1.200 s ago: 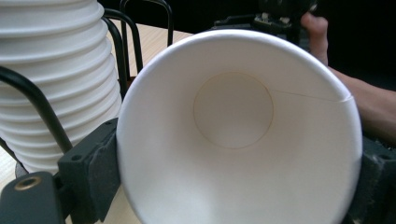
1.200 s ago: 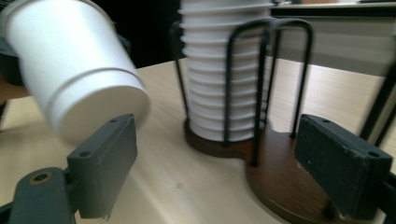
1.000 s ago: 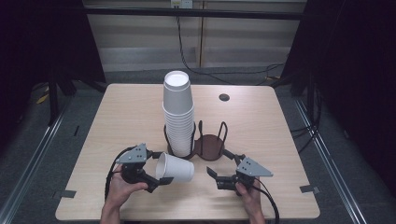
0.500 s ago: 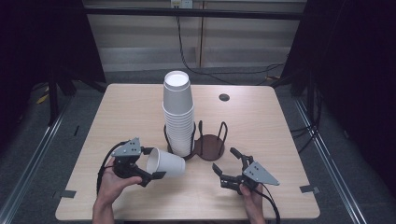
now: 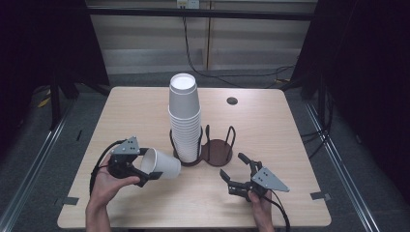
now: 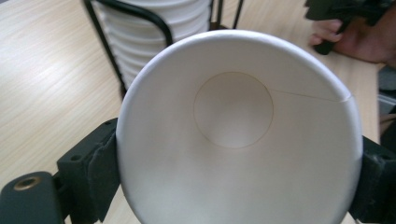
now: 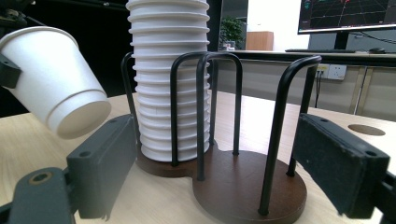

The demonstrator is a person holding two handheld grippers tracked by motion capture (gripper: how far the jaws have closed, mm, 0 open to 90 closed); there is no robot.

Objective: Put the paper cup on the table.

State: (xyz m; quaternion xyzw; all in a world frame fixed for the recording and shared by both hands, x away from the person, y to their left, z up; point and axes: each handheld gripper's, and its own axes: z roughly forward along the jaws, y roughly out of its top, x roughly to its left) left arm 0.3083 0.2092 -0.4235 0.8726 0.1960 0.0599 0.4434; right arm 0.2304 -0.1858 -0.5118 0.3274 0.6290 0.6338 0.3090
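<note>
Left gripper, near front-left of table, is clamped on a single white paper cup at its rim, one jaw each side; cup held on its side, base pointing twd the holder, mouth twd the person's left hand. In left gripper view the cup interior faces the cam, pads pressed on both sides of rim. Right gripper, front-right, jaws spread wide w/ nothing between them, held by right hand; it points at the holder.

Just beyond: dark brown two-ring cup holder w/ black wire loops, mid-table. Left ring carries tall stack of white cups, upside down; right ring is bare. Held cup is just beside stack, not touching as far as I can tell. Farther back, round grommet hole in tabletop.
</note>
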